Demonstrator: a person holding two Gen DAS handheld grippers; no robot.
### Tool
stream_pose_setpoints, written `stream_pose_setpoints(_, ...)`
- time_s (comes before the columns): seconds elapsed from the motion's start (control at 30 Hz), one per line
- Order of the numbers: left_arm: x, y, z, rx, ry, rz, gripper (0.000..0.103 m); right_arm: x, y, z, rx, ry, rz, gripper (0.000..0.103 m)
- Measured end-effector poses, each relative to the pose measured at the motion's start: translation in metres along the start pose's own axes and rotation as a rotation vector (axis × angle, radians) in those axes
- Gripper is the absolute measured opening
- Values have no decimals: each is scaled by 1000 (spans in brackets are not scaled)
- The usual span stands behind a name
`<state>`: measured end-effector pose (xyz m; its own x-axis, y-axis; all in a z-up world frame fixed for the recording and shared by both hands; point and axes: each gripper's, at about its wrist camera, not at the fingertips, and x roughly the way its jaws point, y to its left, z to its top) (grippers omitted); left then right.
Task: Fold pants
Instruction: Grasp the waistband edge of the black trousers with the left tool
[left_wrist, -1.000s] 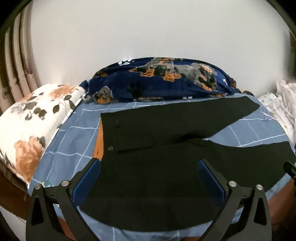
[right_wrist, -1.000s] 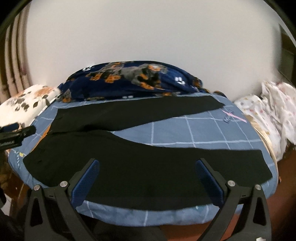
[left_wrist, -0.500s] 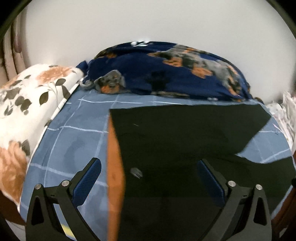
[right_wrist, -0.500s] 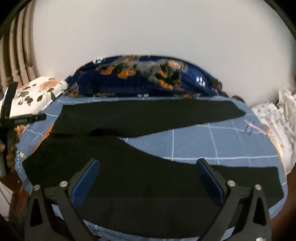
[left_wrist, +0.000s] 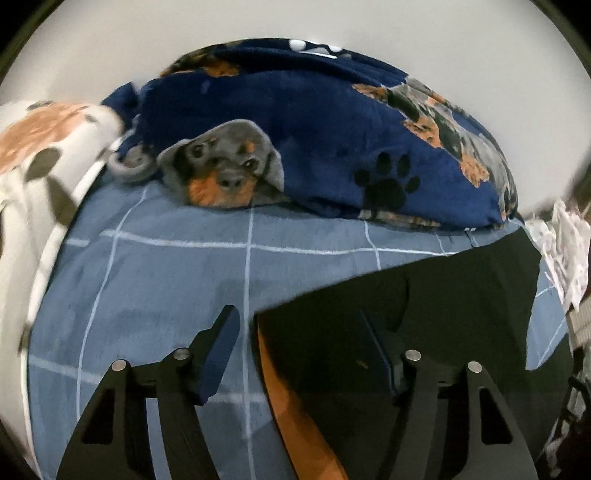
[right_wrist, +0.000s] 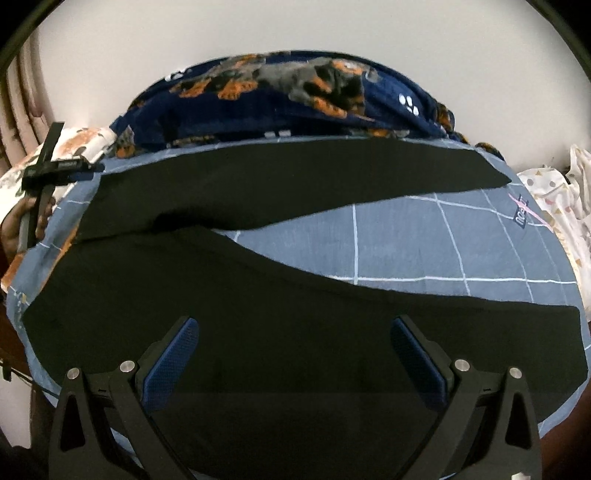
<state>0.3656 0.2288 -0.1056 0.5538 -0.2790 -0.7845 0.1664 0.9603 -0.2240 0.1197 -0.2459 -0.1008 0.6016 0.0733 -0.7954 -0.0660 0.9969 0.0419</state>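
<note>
Black pants (right_wrist: 258, 314) lie flat on the blue checked bed sheet (right_wrist: 406, 240), waist to the left, the two legs spread apart toward the right. In the left wrist view my left gripper (left_wrist: 299, 332) hovers low over the far waist corner of the pants (left_wrist: 443, 295). Its jaws are closing, the corner lies between them, and the pads stand clear of the cloth. My right gripper (right_wrist: 295, 347) is open above the near leg, with nothing pinched. At the far left of the right wrist view, a hand (right_wrist: 14, 229) holds the left gripper's black frame (right_wrist: 55, 166).
A navy dog-print blanket (left_wrist: 332, 129) is heaped along the wall behind the pants. A floral pillow (left_wrist: 33, 147) lies at the left, and white patterned cloth (right_wrist: 554, 192) at the right. An orange patch of sheet (left_wrist: 288, 406) shows beside the waist edge.
The left gripper has swept forward and left from the near waist to the far waist corner, dropping lower, and its jaws have narrowed. The right gripper has sunk slightly toward the near leg, still open.
</note>
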Motion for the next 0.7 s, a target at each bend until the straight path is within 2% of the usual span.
stream_pose_setpoints(0.13, 29, -5, 2, 78, 84, 9, 65, 6, -6, -1, 25, 20, -7, 103)
stream_pose_setpoints(0.17, 39, -8, 0, 101, 121, 34, 65, 7, -8, -1, 28, 23, -7, 103)
stream_pose_setpoints(0.2, 43, -9, -2, 108, 134, 43, 65, 7, -8, -1, 30, 24, -6, 103)
stream_pose_setpoints(0.23, 42, -10, -5, 113, 112, 40, 62, 8, -8, 0, 32, 25, -6, 103)
stream_pose_setpoints(0.27, 40, -10, -6, 108, 99, 7, 48, 8, -7, 0, 31, 26, -6, 103)
stream_pose_setpoints(0.3, 39, -10, -7, 95, 95, 14, 43, 8, -7, 0, 29, 25, -6, 103)
stream_pose_setpoints(0.33, 36, -8, -8, 74, 89, 6, 30, 9, -7, 0, 26, 26, -5, 103)
stream_pose_setpoints(0.37, 33, -5, -9, 48, 75, 13, 11, 9, -6, 0, 24, 27, -3, 103)
stream_pose_setpoints(0.43, 28, -4, -11, 30, 67, 19, 10, 11, -5, 1, 25, 31, 9, 103)
stream_pose_setpoints(0.47, 23, -10, -14, 41, 53, 46, 9, 11, -4, 2, 28, 33, 15, 103)
stream_pose_setpoints(0.6, -16, -42, -20, 96, -65, 80, 8, 11, -6, 16, 61, 20, 74, 103)
stream_pose_setpoints(0.7, -57, -71, -35, 113, -166, 59, 8, 22, -20, 42, 177, 41, 262, 103)
